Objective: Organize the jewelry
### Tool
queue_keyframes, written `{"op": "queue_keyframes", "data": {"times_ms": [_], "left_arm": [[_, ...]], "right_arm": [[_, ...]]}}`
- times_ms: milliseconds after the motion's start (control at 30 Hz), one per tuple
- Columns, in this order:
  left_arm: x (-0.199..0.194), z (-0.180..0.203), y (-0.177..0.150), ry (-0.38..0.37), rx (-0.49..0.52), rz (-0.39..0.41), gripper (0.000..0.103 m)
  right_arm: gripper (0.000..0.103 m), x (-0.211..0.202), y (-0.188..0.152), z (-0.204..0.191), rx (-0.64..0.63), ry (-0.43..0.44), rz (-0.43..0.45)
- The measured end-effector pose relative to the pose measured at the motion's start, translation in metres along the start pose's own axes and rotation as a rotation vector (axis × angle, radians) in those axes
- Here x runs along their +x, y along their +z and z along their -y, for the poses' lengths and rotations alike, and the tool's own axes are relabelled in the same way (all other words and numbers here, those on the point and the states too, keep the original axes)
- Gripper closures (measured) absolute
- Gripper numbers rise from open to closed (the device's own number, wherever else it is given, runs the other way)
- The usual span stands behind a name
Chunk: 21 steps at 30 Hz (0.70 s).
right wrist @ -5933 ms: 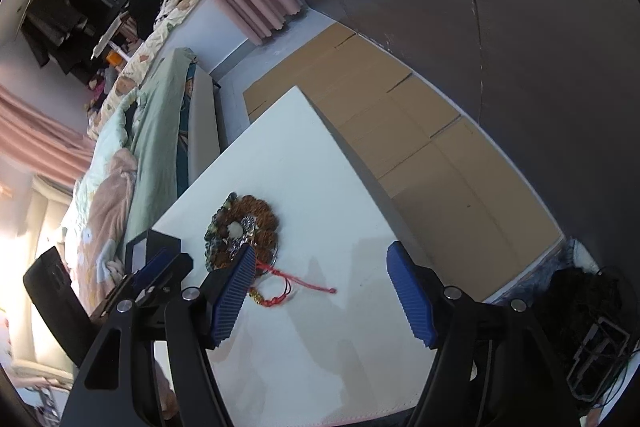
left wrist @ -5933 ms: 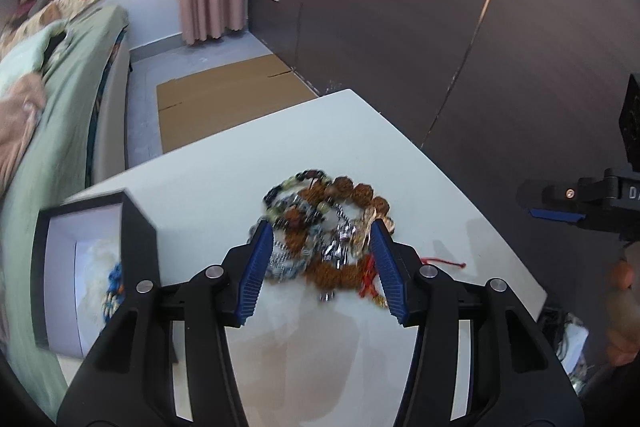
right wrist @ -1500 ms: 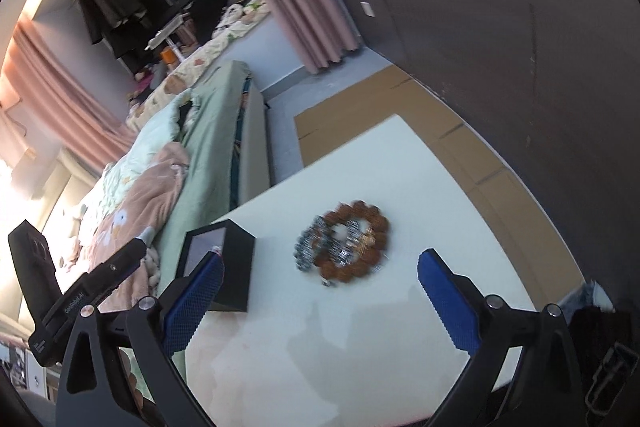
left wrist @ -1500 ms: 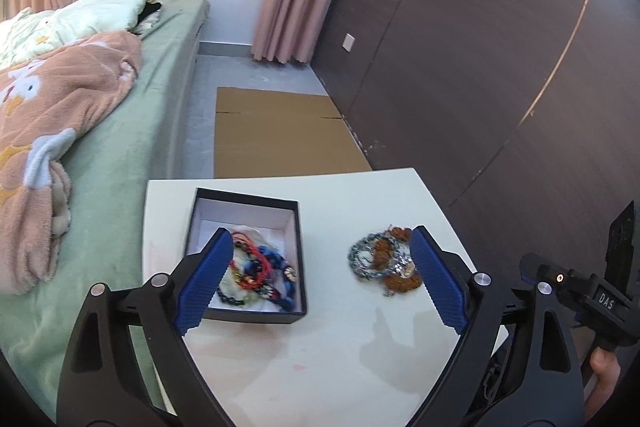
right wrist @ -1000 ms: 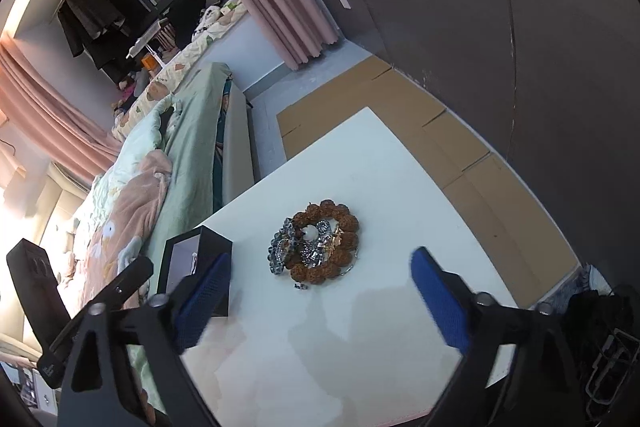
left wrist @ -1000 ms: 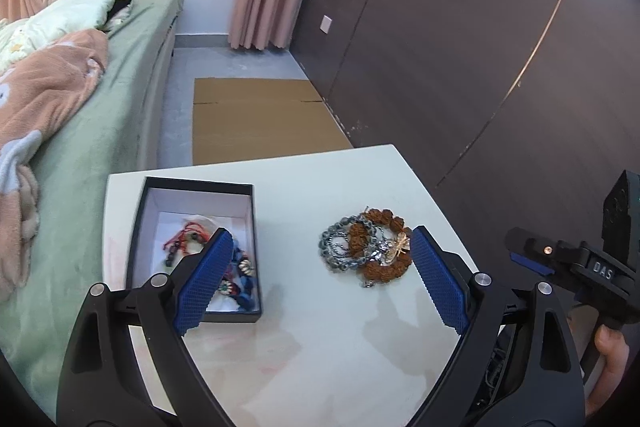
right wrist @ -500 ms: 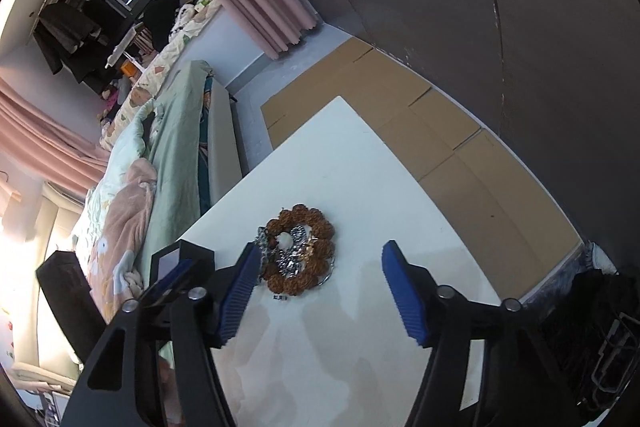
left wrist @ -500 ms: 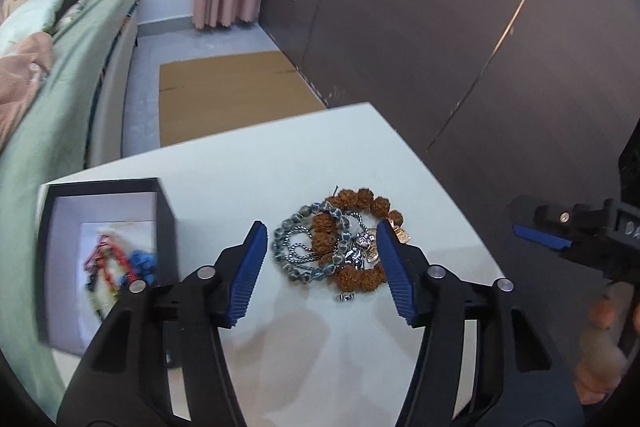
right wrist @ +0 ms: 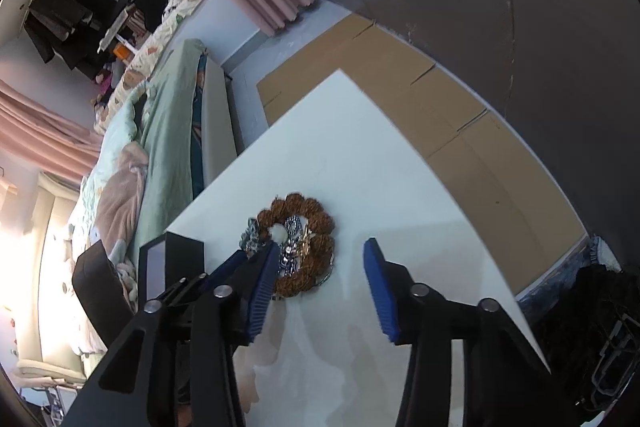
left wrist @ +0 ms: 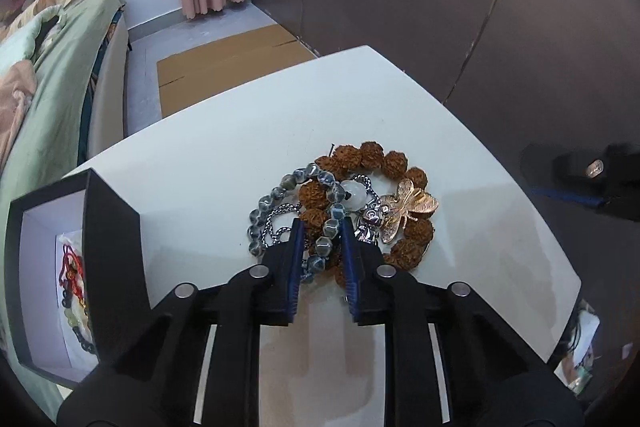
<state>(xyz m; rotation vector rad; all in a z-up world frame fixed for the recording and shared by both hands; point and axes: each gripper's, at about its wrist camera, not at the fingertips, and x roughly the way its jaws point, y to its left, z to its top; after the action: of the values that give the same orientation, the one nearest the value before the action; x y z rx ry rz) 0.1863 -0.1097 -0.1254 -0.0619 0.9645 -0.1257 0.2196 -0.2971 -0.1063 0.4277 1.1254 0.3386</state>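
Observation:
A pile of jewelry lies on the white table (left wrist: 240, 131): a blue-grey bead bracelet (left wrist: 280, 193), a brown seed bracelet (left wrist: 372, 155), a silver chain and a gold butterfly charm (left wrist: 408, 203). My left gripper (left wrist: 322, 227) is down on the pile, its blue jaws shut on the near side of the blue-grey bead bracelet. The black jewelry box (left wrist: 48, 267) stands open at the left with red and beaded pieces inside. My right gripper (right wrist: 320, 255) is open and empty, hovering just right of the pile (right wrist: 300, 247).
A bed with green and pink bedding (left wrist: 44, 75) runs along the table's left side. Flat cardboard (left wrist: 224, 51) lies on the floor beyond the table. A dark panelled wall (left wrist: 440, 7) stands to the right. The table's right edge (right wrist: 460, 207) is close.
My left gripper has dropped onto the pile and closed its jaws around the blue-grey beads. The right gripper has moved a little closer to the pile and stays open.

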Motion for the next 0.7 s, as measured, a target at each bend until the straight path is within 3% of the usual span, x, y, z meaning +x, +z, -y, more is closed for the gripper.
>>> {"op": "queue_keyframes", "data": {"times_ms": [167, 500, 700], "left_arm": [[-0.013, -0.007, 0.003, -0.025, -0.029, 0.021, 0.094], [-0.035, -0.036, 0.008, -0.051, -0.102, 0.071, 0.094], [-0.048, -0.048, 0.009, -0.055, -0.125, 0.101, 0.094]], "right_arm": [[0.069, 0.018, 0.001, -0.005, -0.002, 0.015, -0.034], [0.076, 0.053, -0.001, -0.031, -0.072, -0.083, -0.077], [0.092, 0.062, -0.001, -0.040, -0.111, -0.147, -0.069]]}}
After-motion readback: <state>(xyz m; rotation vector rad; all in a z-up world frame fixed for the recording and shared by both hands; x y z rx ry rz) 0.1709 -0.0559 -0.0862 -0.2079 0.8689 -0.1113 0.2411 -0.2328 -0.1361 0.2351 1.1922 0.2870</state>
